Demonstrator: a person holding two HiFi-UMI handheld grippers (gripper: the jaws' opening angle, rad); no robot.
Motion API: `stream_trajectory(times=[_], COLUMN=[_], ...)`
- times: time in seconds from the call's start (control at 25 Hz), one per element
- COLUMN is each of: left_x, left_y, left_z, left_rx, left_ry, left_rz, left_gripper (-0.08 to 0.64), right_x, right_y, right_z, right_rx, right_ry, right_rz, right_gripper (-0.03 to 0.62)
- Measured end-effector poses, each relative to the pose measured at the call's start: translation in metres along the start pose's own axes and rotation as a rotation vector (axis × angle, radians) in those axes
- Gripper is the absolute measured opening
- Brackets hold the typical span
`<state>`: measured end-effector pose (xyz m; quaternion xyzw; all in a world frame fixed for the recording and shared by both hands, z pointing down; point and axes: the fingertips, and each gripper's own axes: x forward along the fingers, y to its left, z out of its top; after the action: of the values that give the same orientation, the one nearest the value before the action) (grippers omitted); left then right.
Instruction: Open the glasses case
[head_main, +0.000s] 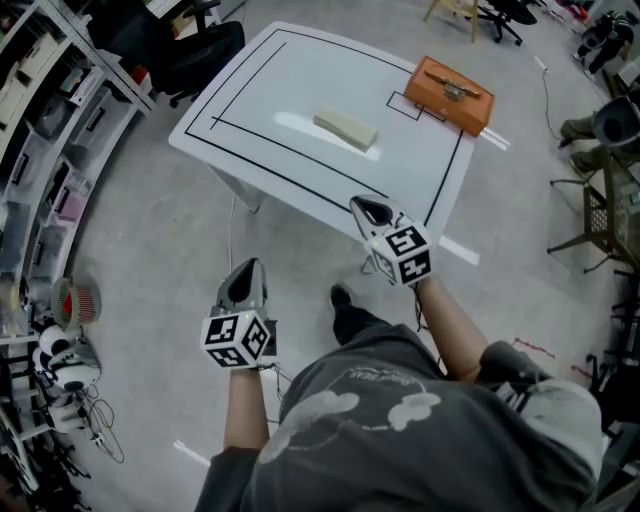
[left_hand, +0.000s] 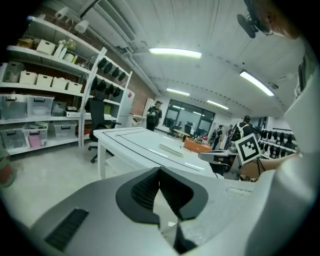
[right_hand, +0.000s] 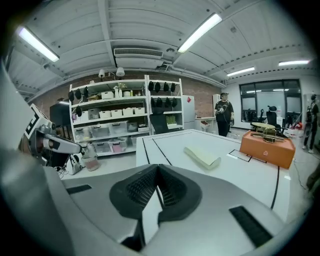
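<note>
Approach step, by the look of it: nothing touched yet. Pale glasses case (head_main: 346, 128) lies mid white surface (head_main: 250, 110), looks closed, well apart from both tools. Orange box (head_main: 450, 95) sits at far corner. Left tool (head_main: 250, 268) over floor, right tool (head_main: 362, 204) by near edge. Both have jaws pressed together, empty. Next prob. needs: get in close, spread jaws, one tool pins base, other lifts lid edge.
</note>
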<state>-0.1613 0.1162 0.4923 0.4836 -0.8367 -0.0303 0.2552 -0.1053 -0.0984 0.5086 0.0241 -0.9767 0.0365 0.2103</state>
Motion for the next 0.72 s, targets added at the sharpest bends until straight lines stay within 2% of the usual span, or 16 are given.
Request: stream_trajectory(times=[0.36,0.52,0.72], left_x=[0.081,0.104,0.125], left_y=[-0.023,-0.033,-0.052], left_z=[0.044,0.051,0.053], left_rx=[0.058,0.087,0.134], left_ry=[0.013,0.035,0.067], left_rz=[-0.035,-0.060,-0.117], left_gripper=[0.002,0.002,0.002], right_x=[0.028,0.026,0.019], right_y=[-0.086,-0.104,-0.116], right_z=[0.013,0.021,0.007], right_rx=[0.018,0.037,0.054], right_ry=[0.010,-0.020,0.003], right_rz=[-0.068,-0.087,-0.110], right_gripper=[0.002,0.002,0.002])
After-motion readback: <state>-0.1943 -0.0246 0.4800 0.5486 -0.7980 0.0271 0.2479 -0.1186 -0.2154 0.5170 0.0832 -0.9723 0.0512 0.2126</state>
